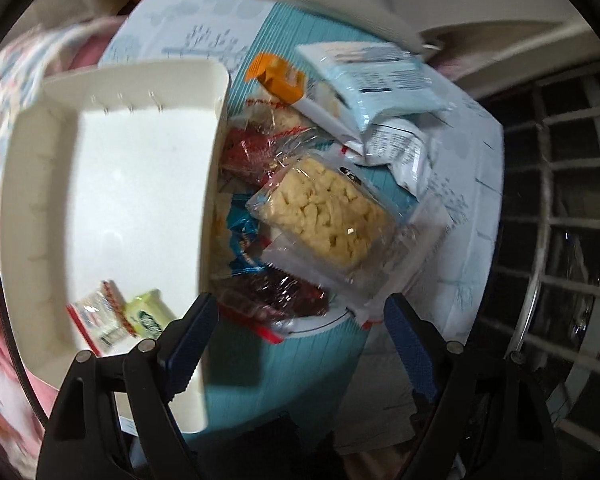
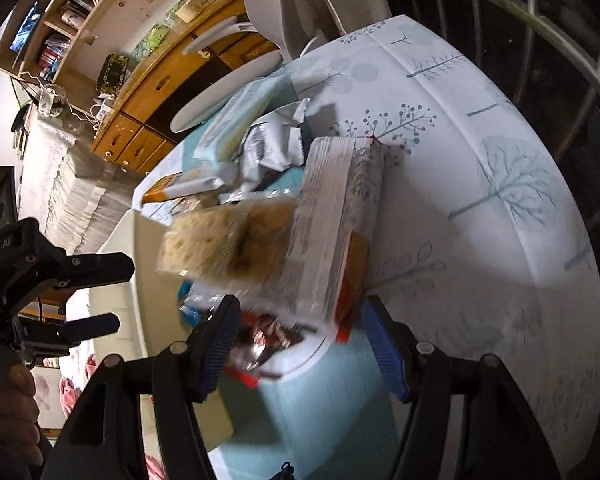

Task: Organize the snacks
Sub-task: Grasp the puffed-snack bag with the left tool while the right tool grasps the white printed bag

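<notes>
Snacks (image 1: 320, 216) are lying heaped on the patterned tablecloth (image 1: 460, 248), pressed against the right wall of the white tray (image 1: 140, 184), where two small packets (image 1: 116, 316) are already sitting. Both grippers are hanging over the near end of the heap: the left gripper (image 1: 300, 320) is spreading its jaws wide around nothing, with a dark red-trimmed packet (image 1: 276, 296) just ahead of them. The right gripper (image 2: 300, 340) is holding its jaws apart and empty beside a foil-wrapped piece (image 2: 264, 340), while the clear-wrapped rice bar (image 1: 324, 216) is running diagonally away from both.

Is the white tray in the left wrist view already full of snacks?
No, the white tray holds only two small packets in one corner; the pile of snacks lies beside it.
</notes>
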Demonstrator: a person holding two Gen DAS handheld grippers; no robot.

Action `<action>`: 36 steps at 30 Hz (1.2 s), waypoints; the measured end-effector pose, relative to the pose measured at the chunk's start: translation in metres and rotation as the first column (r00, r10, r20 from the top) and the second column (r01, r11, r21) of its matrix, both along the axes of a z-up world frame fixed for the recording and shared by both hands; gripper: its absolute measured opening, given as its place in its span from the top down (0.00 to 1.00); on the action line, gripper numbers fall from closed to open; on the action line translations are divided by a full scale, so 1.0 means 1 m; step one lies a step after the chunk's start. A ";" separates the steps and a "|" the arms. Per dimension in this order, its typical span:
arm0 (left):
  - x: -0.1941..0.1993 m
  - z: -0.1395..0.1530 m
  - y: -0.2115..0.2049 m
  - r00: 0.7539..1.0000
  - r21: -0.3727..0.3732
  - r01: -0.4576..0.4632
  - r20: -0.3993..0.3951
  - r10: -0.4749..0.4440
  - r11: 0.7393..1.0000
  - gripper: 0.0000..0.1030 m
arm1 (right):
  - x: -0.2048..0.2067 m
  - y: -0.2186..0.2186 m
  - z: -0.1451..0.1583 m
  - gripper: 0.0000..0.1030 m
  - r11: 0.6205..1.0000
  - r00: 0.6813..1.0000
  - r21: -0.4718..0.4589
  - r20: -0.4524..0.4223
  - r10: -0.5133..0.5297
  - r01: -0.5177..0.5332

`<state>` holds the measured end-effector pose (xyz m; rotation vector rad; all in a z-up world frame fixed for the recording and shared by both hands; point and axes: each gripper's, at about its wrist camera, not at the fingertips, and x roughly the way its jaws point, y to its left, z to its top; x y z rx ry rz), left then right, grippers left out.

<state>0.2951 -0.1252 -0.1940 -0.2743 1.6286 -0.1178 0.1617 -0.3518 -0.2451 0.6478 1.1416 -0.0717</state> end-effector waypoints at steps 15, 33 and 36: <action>0.043 -0.069 -0.028 0.966 0.101 -0.209 -0.131 0.221 0.973 0.18 | 0.050 -0.012 -0.037 0.38 0.992 0.995 -0.077 0.016 0.098 -0.097; 0.067 -0.107 -0.046 0.948 0.084 -0.274 -0.145 0.284 0.958 0.29 | 0.074 -0.006 -0.053 0.33 0.976 0.993 -0.184 0.004 0.117 -0.114; 0.068 -0.103 -0.051 0.957 0.084 -0.246 -0.137 0.256 0.966 0.35 | 0.074 -0.006 -0.053 0.33 0.974 0.992 -0.191 0.000 0.122 -0.120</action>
